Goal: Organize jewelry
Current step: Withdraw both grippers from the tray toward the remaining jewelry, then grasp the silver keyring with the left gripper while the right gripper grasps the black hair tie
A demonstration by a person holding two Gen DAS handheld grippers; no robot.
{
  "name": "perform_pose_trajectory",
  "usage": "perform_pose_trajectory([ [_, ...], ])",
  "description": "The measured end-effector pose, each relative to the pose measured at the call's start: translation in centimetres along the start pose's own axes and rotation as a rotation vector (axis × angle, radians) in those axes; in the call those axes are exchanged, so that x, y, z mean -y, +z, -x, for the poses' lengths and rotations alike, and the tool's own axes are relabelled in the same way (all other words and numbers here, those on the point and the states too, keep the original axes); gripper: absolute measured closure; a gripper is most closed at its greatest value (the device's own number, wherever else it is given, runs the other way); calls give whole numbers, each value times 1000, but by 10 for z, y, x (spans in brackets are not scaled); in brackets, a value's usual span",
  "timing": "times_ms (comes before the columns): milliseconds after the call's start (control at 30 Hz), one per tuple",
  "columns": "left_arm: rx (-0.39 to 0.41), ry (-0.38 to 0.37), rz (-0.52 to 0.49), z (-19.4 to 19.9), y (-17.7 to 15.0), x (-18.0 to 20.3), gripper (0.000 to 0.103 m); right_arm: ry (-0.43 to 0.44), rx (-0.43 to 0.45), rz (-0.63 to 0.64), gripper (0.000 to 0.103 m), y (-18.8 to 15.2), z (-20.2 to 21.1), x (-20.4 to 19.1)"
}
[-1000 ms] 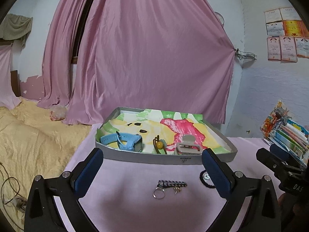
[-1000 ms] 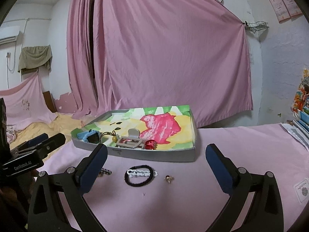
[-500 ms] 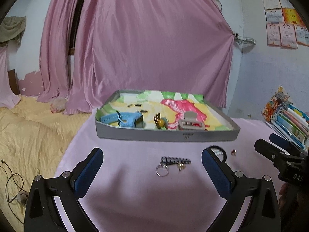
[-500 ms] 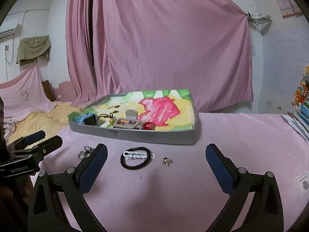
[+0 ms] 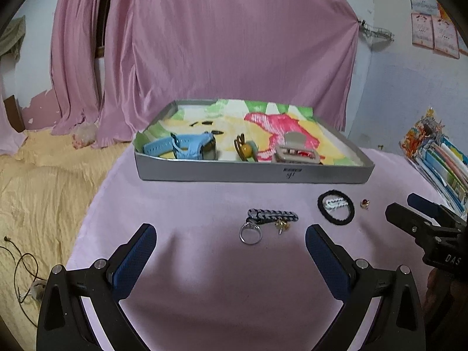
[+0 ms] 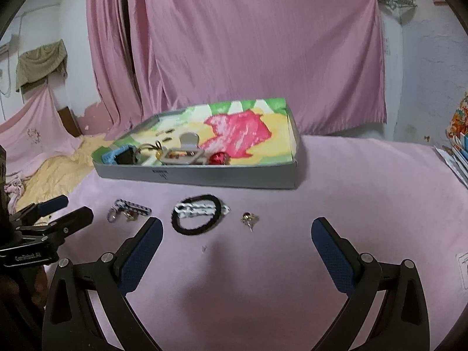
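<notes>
Both hand-held grippers hover above the surface, holding nothing. The left hand-held gripper (image 5: 231, 244) has its jaws spread wide, framing the ring (image 5: 250, 233) and the braided strap (image 5: 272, 216) that touches it. A small gold earring (image 5: 282, 226) lies just beside the strap. The right hand-held gripper (image 6: 237, 238) is likewise spread, aimed at the black hair tie (image 6: 196, 215) and a small red-stoned piece (image 6: 249, 218) to its right. The wide opening probably serves as preparation for a pick, since each gripper faces its own group of loose items.

The tray (image 5: 251, 172) stands at the far side, well apart from the loose pieces. It already holds a blue watch (image 5: 187, 146), a yellow-beaded clip (image 5: 245, 148) and a grey clip (image 5: 294, 152), all grouped along its near wall. A red bead (image 6: 218, 158) lies there too. The far part of the tray, lined with a bright printed sheet, is unoccupied, so room remains for the rest.

The surface (image 6: 351, 193) is covered in a pale pink cloth. Pink curtains (image 5: 228, 44) hang behind it. A yellow blanket (image 5: 44, 181) lies to the left, and a stack of books (image 5: 438, 158) sits at the right edge.
</notes>
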State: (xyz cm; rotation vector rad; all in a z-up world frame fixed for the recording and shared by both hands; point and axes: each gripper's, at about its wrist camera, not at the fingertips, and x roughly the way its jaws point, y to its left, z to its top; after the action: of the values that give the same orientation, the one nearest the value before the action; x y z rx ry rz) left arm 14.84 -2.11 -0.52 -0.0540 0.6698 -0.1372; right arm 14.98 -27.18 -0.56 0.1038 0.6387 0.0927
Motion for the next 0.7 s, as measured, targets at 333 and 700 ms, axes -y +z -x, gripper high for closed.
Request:
perform_pose_trajectory([
  [333, -109, -17, -13, -18, 3, 4, 3, 8, -130, -40, 8, 3, -26, 8],
  [700, -168, -54, -39, -30, 5, 9, 45, 22, -216, -15, 51, 11, -49, 5],
])
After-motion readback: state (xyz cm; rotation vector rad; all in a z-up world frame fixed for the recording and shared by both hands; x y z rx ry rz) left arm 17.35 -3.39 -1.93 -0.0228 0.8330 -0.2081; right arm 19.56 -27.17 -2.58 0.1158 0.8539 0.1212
